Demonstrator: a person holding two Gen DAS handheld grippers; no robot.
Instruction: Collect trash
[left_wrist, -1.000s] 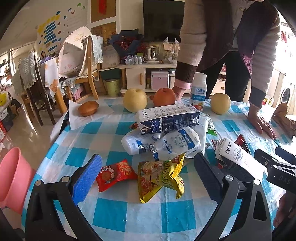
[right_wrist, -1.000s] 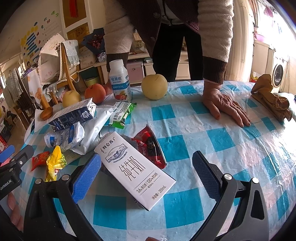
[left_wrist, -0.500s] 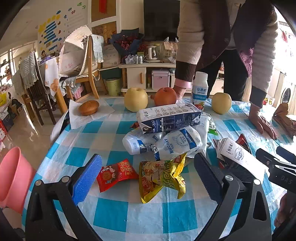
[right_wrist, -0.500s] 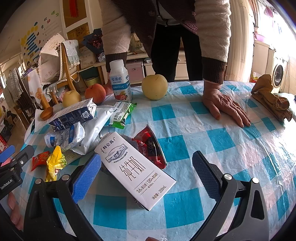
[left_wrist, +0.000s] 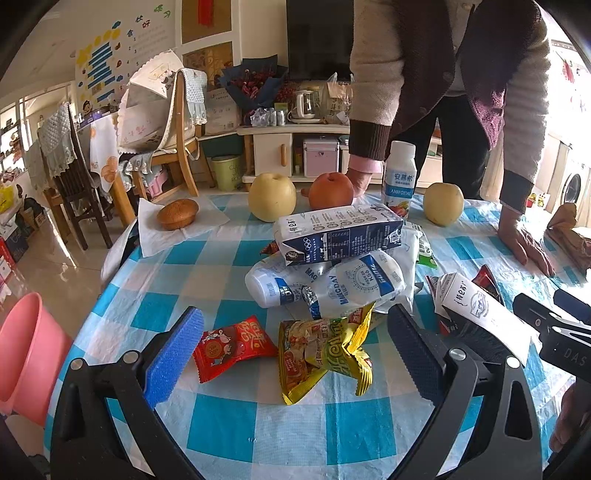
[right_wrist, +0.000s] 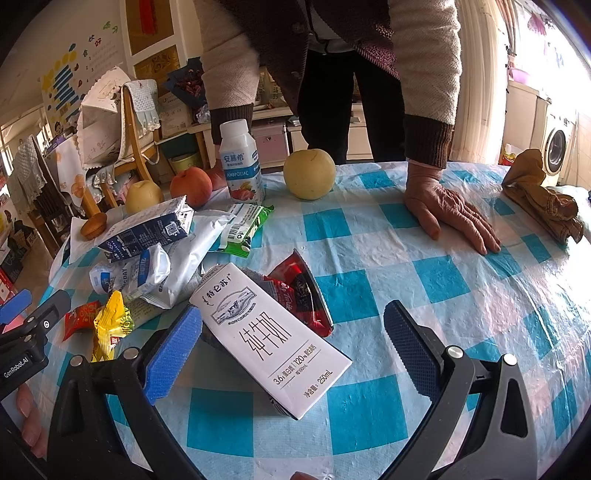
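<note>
Trash lies piled on a blue-checked table. In the left wrist view a red snack packet (left_wrist: 232, 345) and a yellow wrapper (left_wrist: 323, 352) lie between the fingers of my open left gripper (left_wrist: 295, 347). Behind them are crushed white pouches (left_wrist: 332, 282) and a dark blue carton (left_wrist: 338, 232). In the right wrist view a white milk carton (right_wrist: 269, 334) lies between the fingers of my open right gripper (right_wrist: 291, 347), over a red wrapper (right_wrist: 303, 291). A green packet (right_wrist: 245, 229) lies farther back. Both grippers are empty.
A pink bin (left_wrist: 26, 354) stands off the table's left edge. Two pears (left_wrist: 271, 197) (left_wrist: 443, 203), a peach (left_wrist: 330, 191), a yogurt bottle (left_wrist: 399, 177) and a bun on paper (left_wrist: 177, 214) sit at the back. Another person's hand (right_wrist: 448, 214) rests on the table beside brown gloves (right_wrist: 543, 195).
Both grippers have stayed almost still and open. The standing person has shifted slightly; the trash has not moved.
</note>
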